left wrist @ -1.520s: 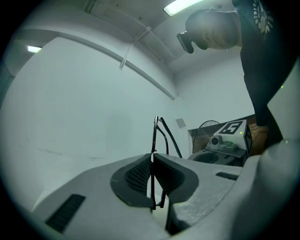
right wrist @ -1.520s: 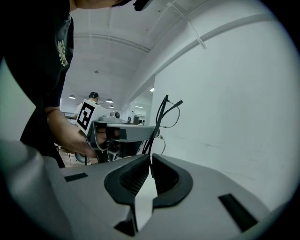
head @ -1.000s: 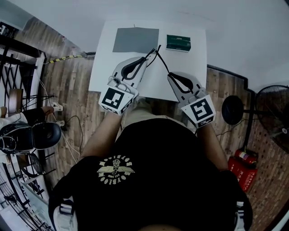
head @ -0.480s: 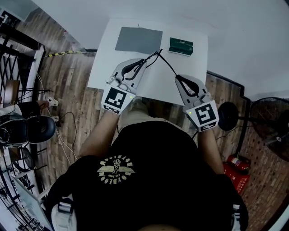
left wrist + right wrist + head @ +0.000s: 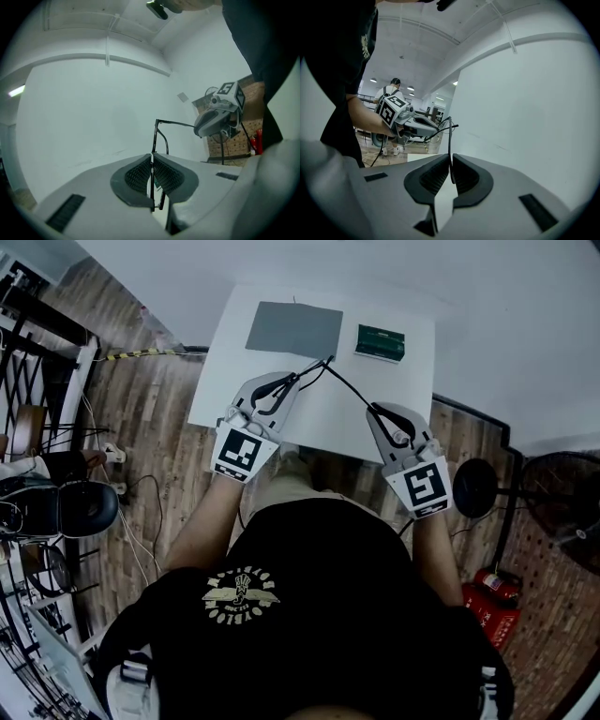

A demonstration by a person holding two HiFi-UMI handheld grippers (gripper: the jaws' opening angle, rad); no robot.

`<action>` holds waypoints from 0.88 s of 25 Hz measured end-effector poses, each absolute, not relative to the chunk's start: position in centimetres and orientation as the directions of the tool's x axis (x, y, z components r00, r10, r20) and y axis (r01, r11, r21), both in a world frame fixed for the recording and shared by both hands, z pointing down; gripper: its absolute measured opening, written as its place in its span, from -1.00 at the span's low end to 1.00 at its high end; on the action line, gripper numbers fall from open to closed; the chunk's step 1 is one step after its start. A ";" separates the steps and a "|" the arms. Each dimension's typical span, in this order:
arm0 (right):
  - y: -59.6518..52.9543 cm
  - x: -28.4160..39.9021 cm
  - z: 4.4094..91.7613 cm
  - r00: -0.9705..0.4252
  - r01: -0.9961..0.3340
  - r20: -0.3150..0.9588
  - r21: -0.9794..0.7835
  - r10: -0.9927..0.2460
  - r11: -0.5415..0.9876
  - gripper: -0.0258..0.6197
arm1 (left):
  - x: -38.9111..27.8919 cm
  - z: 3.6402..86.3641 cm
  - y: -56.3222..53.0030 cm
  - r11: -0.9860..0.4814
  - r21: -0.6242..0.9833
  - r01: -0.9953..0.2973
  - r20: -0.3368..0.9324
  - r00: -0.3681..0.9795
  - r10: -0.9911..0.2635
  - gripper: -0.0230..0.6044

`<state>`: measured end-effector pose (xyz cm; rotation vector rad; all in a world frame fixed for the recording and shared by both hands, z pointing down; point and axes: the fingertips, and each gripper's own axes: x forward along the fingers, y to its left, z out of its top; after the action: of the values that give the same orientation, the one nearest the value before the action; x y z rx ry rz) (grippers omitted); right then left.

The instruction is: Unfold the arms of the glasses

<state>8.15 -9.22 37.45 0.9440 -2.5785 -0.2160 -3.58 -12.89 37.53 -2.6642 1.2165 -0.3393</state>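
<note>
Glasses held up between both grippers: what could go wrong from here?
1. The right gripper pinches only the thin arm, and its jaws have just been opening slightly with it between them: it could slip out.
2. The left gripper clamps the glasses by a thin edge; further pulling could twist the hinge.

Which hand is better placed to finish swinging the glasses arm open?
Right. The right gripper pinches the end of the outstretched temple arm, its jaws having just eased open slightly with the arm between them; the left gripper clamps the rest of the glasses as an anchor.
</note>
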 end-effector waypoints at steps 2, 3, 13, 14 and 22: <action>-9.1 7.7 37.0 -0.713 -0.592 0.273 0.259 -0.645 0.763 -0.77 | -4.3 37.9 -13.3 -0.642 -0.156 -0.750 0.105 0.634 -0.766 -0.86; -9.2 7.7 36.7 -0.712 -0.602 0.257 0.256 -0.653 0.756 -0.75 | -4.9 38.2 -13.6 -0.635 -0.092 -0.767 0.096 0.628 -0.772 -0.86; -10.1 7.0 35.5 -0.723 -0.664 0.171 0.094 -0.669 0.742 -0.73 | -10.4 37.8 -16.1 -0.534 0.283 -0.796 -0.040 0.547 -0.836 -0.86; -10.2 6.5 35.8 -0.730 -0.658 0.180 0.072 -0.659 0.749 -0.73 | -10.2 37.3 -16.4 -0.547 0.303 -0.781 -0.060 0.557 -0.828 -0.86; -12.8 0.4 35.0 -0.790 -0.611 0.125 -0.092 -0.600 0.786 -0.70 | -8.8 34.6 -18.4 -0.651 0.334 -0.682 -0.118 0.655 -0.746 -0.86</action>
<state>0.40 -12.78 35.04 0.9802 -2.8844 0.1948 -8.75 -18.36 34.64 -3.0914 1.3620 0.4231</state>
